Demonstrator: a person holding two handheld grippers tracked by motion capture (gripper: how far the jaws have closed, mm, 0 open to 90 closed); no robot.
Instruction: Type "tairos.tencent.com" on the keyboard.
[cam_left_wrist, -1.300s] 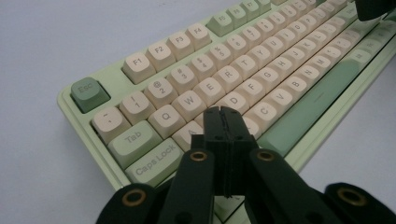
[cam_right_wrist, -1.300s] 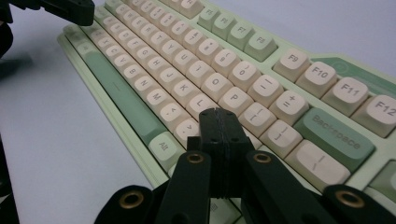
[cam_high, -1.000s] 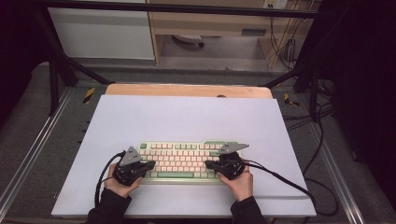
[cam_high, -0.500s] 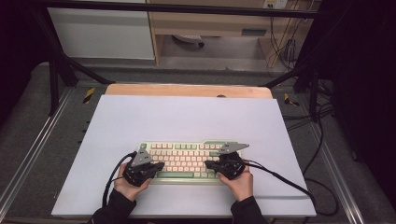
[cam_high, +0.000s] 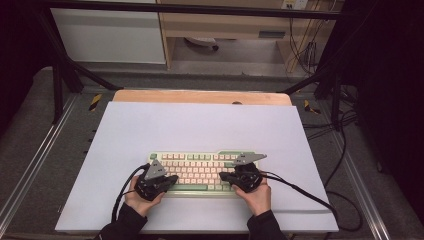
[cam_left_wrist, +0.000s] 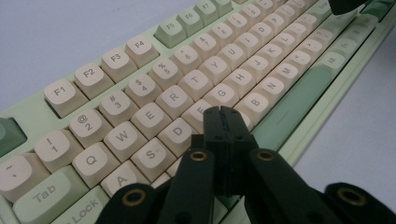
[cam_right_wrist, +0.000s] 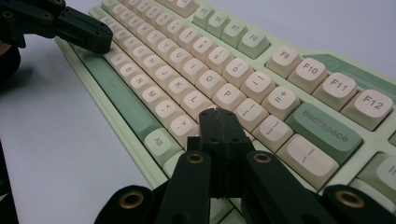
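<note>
Keyboard (cam_left_wrist: 154, 100) cropped by gripper-view edges

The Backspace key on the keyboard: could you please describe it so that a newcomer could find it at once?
Start from the pale green keyboard with cream keycaps on the white table mat. Near the shut right claw, follow the number row past the plus key. The wide Backspace key is darker green and lettered, unlike its cream neighbours.

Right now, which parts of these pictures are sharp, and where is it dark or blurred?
High view: the keyboard on the white table is evenly lit, the surroundings dark. Left gripper view: keys near the shut left tool are sharp, far keys soft. Right gripper view: the right tool is sharp, far rows blur.
</note>
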